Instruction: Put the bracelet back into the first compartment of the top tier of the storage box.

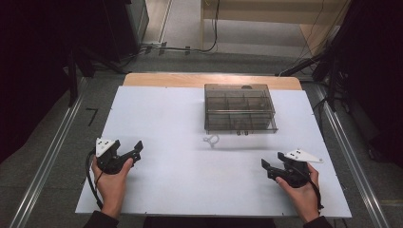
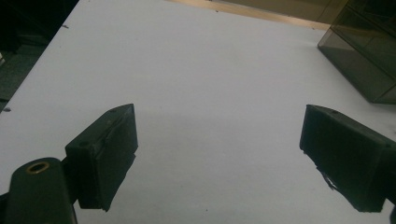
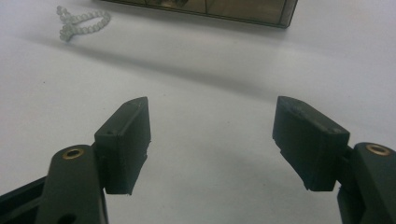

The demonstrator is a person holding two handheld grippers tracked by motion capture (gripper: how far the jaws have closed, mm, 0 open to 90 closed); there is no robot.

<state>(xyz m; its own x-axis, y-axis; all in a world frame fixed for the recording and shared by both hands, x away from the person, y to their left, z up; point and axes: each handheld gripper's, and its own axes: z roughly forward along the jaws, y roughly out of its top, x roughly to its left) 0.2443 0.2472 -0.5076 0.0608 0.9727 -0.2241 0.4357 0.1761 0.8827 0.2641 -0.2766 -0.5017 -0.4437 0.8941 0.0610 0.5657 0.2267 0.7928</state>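
Note:
A smoky clear plastic organiser box (image 1: 240,108) with several compartments stands at the back middle of the white table top (image 1: 171,156). Its corner shows in the left gripper view (image 2: 369,56) and its front edge in the right gripper view (image 3: 219,9). A small white beaded loop (image 1: 211,140) lies just in front of the box, also at the upper left of the right gripper view (image 3: 81,22). My left gripper (image 1: 128,151) rests open at the front left, empty (image 2: 219,154). My right gripper (image 1: 272,162) rests open at the front right, empty (image 3: 212,140).
A wooden strip (image 1: 209,80) runs along the table's far edge. Metal rails (image 1: 57,147) flank the table on the grey floor. Dark stands and cables (image 1: 180,47) sit behind the table.

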